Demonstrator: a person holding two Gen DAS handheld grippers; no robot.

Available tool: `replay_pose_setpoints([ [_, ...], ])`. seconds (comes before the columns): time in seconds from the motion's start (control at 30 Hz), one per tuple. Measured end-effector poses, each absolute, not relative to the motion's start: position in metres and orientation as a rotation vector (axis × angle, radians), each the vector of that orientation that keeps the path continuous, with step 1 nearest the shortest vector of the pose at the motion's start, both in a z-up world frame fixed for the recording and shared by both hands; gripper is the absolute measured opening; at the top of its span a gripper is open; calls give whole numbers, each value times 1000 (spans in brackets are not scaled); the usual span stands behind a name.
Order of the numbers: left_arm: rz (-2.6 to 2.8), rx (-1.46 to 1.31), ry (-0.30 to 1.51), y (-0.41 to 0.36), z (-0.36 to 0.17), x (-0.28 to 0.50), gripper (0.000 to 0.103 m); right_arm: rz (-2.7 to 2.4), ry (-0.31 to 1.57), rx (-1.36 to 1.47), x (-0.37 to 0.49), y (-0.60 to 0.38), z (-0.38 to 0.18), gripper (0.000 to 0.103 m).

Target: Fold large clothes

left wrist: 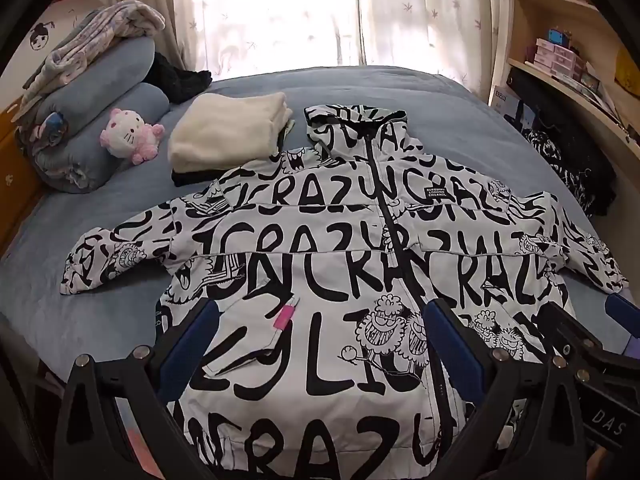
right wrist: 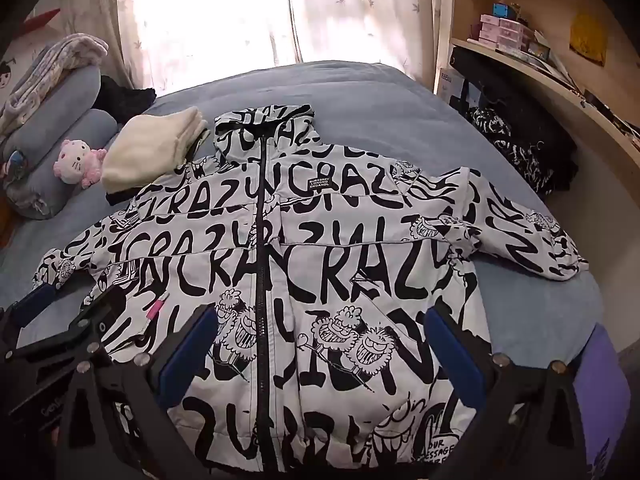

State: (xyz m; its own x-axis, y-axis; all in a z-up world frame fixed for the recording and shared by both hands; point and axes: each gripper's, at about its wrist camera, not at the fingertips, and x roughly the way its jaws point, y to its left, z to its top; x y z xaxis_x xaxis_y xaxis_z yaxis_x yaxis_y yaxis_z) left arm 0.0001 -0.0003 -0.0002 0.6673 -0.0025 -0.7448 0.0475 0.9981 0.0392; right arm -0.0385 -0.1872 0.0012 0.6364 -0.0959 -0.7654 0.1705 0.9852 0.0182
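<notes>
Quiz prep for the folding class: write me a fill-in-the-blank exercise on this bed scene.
1. The printed jacket lies spread on the bed with its zipper ____.
2. The plush toy beside the cream folded stack is ____.
3. Both the left claw and right claw are ____.

Missing words: closed; pink; open

From my left gripper, the fisheye tilts down over the jacket's lower front, close, facing the curtained window. My right gripper's camera, just beside it, shares jacket, bed and window.
</notes>
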Motion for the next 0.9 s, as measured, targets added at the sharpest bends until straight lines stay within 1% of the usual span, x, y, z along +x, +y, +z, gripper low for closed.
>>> replay_pose_setpoints([
  [0.2,-36,44,841,0,0,-2,101,-145,874,96,-40,-190,-1,103],
  [0.43,-38,42,847,0,-12,-18,100,-133,879,110,-45,-190,-4,103],
  [0.9,-34,45,870,0,-10,-13,100,-118,876,125,-46,-203,-7,103],
])
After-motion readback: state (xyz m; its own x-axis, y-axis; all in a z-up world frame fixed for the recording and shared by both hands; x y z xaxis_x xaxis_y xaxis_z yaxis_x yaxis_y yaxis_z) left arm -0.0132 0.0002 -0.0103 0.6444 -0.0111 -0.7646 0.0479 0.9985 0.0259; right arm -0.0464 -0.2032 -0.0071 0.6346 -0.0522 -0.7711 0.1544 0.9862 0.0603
